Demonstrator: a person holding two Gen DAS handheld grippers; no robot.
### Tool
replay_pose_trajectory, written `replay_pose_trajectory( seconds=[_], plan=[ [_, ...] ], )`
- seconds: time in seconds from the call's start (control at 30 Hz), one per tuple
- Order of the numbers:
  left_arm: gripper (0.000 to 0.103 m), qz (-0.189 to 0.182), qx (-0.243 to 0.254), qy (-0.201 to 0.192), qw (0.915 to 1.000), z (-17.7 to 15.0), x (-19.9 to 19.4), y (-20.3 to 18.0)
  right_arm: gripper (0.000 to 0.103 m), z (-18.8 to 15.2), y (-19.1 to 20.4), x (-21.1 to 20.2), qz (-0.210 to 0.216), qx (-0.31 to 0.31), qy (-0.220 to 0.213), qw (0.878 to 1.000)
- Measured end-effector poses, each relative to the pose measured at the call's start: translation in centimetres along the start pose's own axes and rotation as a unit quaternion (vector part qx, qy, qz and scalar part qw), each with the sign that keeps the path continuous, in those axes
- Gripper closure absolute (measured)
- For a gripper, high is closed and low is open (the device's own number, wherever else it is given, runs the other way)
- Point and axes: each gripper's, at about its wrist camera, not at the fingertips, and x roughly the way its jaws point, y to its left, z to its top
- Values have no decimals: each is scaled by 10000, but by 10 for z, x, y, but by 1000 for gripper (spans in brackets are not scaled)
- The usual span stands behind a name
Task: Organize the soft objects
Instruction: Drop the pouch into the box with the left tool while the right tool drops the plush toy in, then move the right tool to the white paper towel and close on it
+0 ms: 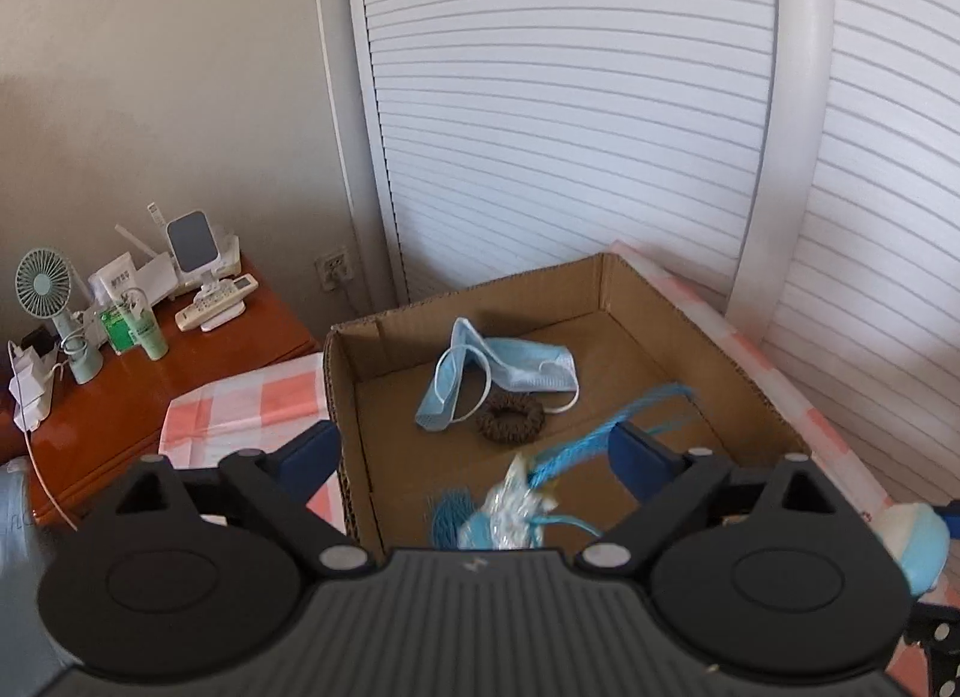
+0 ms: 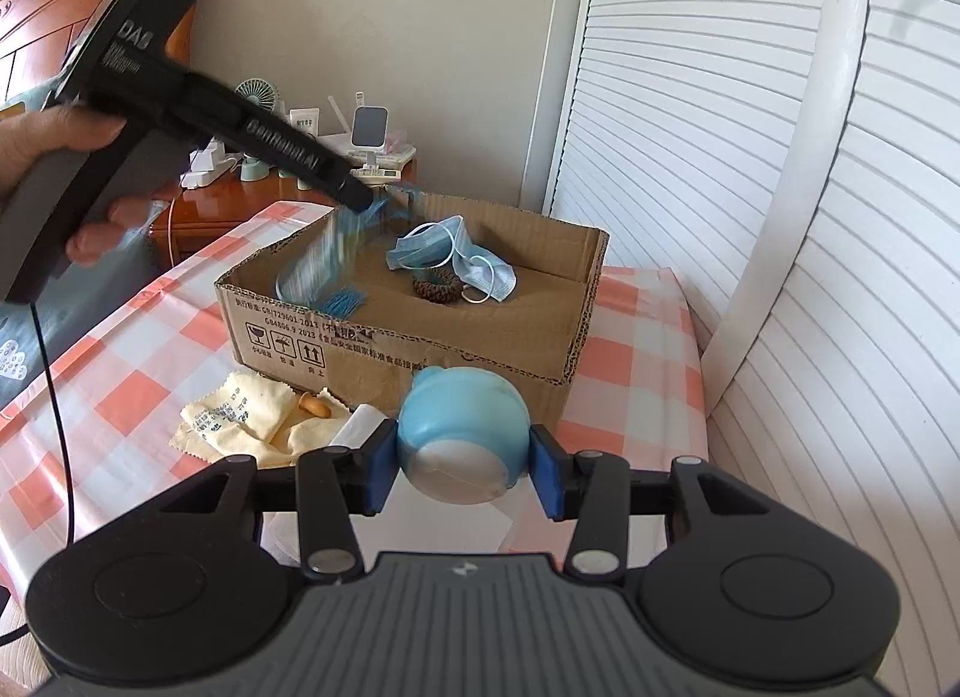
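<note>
Currently your left gripper is spread wide above the cardboard box, nothing between its jaws; a blurred blue mesh pouch with foil-wrapped contents sits just below it, at the box's near-left corner. Your right gripper is clamped on a light-blue soft ball, just near of the box's front wall. Inside the box: a blue face mask draped over a brown scrunchie. A yellow cloth lies on the checkered counter, left of the ball.
</note>
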Motion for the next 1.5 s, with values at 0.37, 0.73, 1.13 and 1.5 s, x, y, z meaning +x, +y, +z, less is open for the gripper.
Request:
replay_pose_trajectory(
  seconds=[0.37,0.73,1.13,1.5],
  plan=[
    [1,213,11,126,9997,-32,-54,-11,52,26,1,7,72,106,-148,9998],
    [1,373,-739,-279,9962,-75,-108,-3,52,104,-5,82,47,511,-67,9987],
    [1,619,-845,-134,9944,-92,-113,14,0,115,-7,127,-537,626,178,9964],
    [1,584,-821,-34,9949,-101,-111,9,0,38,9,80,-187,1007,883,9908]
  ],
)
